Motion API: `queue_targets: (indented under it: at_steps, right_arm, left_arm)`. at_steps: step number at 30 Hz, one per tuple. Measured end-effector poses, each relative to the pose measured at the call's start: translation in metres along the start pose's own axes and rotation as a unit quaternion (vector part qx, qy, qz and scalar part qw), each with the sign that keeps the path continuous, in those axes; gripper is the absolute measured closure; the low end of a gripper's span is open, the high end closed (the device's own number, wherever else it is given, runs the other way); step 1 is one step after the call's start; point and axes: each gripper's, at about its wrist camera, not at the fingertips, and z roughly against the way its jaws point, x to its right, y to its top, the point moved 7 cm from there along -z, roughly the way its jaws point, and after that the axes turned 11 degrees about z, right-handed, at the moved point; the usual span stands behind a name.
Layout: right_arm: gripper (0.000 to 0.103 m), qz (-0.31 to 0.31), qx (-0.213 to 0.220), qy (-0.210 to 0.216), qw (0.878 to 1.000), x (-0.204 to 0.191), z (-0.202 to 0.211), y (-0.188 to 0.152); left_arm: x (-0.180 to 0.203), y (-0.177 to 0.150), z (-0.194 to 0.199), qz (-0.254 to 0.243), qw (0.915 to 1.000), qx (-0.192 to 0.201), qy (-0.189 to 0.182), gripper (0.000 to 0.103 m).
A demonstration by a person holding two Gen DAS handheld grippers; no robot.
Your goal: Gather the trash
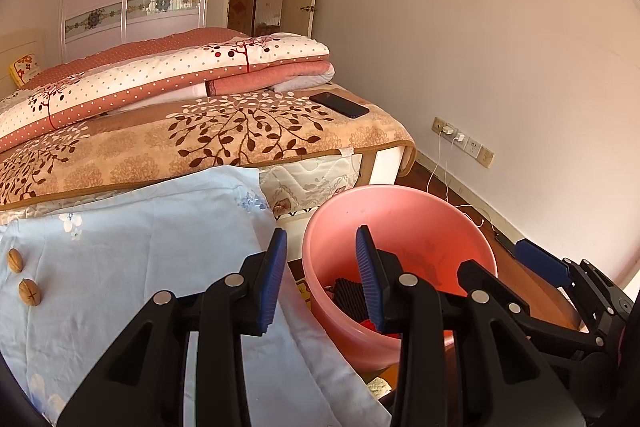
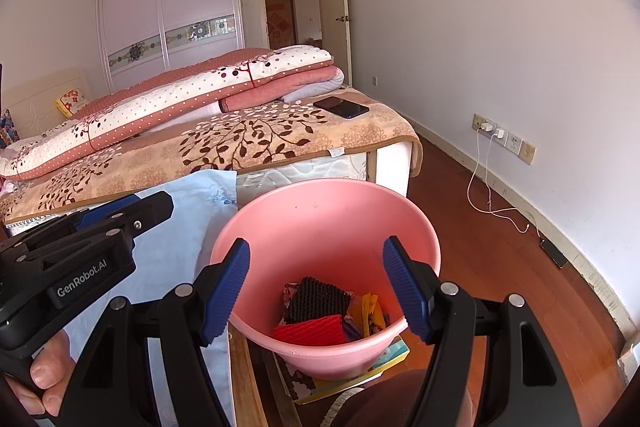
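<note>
Both my tongs hung released and empty: right tongs (image 2: 316, 291) straight over the pink bucket (image 2: 400, 223), left tongs (image 1: 322, 275) across its left rim. Inside lay one black pad (image 2: 316, 299), one red pad (image 2: 310, 333), some yellow wrappers (image 2: 370, 311). Two walnuts (image 1: 24, 277) sat on the blue cloth (image 1: 140, 247), left.

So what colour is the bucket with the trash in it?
Pink. The bucket shows best in the right wrist view.
</note>
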Motion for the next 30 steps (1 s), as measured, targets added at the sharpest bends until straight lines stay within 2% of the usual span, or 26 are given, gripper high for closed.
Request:
queue_targets:
  at_steps: [30]
  right_arm:
    - [0.035,0.007,-0.009,-0.003,1.000,-0.0026,-0.0028,0.0013]
  left_arm:
    - [-0.0045,-0.0068,-0.0015,-0.002,0.9998,-0.017,-0.010,0.067]
